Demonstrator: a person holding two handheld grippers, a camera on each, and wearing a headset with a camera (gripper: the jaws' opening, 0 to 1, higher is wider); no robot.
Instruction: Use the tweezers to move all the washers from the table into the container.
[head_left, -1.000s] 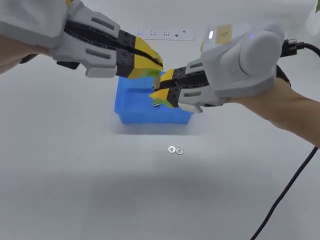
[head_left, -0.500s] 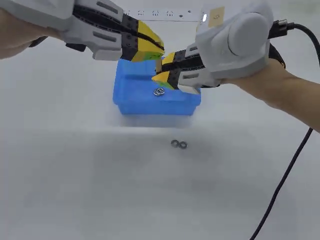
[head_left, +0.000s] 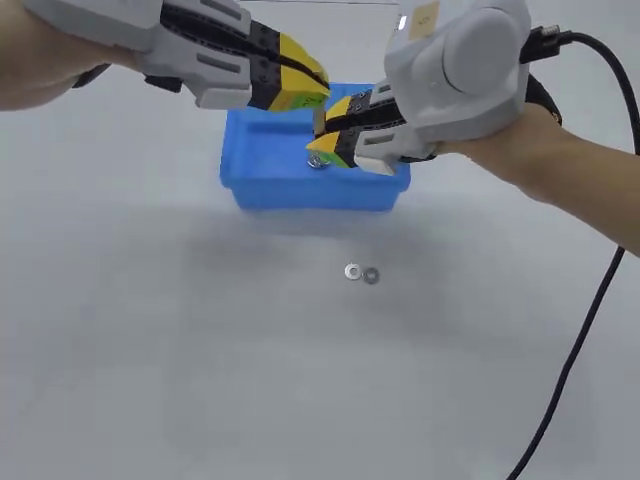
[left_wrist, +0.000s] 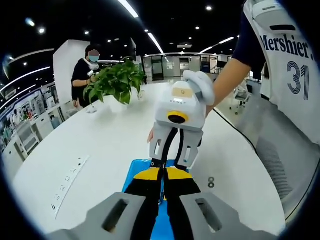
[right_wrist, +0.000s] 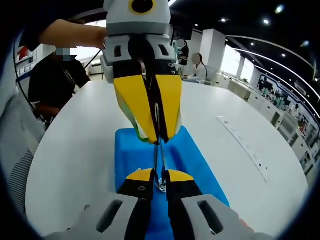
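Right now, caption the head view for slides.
Left gripper, holding tweezers, meets right gripper over blue container; two washers lie on table.

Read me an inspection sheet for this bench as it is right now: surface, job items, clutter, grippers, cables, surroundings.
Surface: white table, no spills seen.
Job's things: blue container with washers inside; two washers lie side by side on the table in front of it; tweezers are over the container.
Clutter: power strip and potted plant farther along the table.
Grippers: left hand-held gripper and right hand-held gripper face each other over the container, both closed on the tweezers.
Cables: black cable trails from the right hand-held gripper across the table.
Surroundings: open office; a person stands beyond the plant.
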